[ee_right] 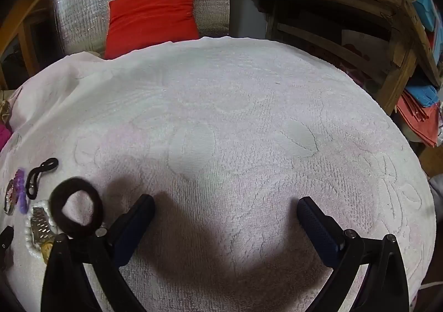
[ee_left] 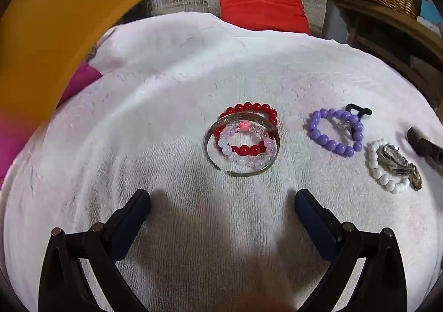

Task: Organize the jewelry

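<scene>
White towel [ee_left: 171, 96] underfoot: bangle stack [ee_left: 242, 140] lies at twelve o'clock of the empty, wide-open left gripper [ee_left: 221, 201]; right gripper [ee_right: 225, 208], equally spread and empty, faces bare cloth.

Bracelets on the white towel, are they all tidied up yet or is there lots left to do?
Done, it seems: the red bracelet, pinkish-clear bracelet and metal bangle lie stacked together. In hand: nothing; the left gripper and right gripper are both open and empty. Left: the purple bracelet, white bracelet, brown hair tie and black hair tie lie loosely on the towel.
</scene>
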The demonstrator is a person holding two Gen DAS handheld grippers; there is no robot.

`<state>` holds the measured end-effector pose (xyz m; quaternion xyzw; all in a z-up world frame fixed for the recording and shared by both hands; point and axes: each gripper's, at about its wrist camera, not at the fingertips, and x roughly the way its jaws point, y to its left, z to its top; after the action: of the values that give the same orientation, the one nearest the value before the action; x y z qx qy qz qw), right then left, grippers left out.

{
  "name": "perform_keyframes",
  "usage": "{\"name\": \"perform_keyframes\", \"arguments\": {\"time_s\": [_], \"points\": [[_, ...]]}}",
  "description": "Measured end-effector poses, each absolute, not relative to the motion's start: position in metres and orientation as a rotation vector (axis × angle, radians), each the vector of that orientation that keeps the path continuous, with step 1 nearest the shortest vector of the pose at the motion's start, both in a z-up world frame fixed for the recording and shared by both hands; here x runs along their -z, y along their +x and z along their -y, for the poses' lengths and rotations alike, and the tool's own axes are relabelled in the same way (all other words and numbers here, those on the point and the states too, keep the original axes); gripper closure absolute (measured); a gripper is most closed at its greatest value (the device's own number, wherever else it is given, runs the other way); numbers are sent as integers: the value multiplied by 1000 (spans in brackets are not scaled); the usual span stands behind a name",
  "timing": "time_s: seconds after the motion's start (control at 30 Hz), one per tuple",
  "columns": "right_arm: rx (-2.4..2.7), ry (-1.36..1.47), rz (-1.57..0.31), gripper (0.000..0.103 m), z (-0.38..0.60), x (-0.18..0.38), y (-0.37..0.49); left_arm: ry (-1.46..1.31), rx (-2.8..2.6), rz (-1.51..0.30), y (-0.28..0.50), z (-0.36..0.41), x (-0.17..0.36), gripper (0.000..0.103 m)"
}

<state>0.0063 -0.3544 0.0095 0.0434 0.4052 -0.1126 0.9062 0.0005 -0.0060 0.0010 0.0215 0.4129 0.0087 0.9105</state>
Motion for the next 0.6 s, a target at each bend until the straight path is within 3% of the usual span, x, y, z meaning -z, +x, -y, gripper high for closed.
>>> {"name": "perform_keyframes", "arguments": {"time_s": [0.6], "points": [[238,104,-841,0,354,-9,6,21,0,-844,-1,4,2,0]]}}
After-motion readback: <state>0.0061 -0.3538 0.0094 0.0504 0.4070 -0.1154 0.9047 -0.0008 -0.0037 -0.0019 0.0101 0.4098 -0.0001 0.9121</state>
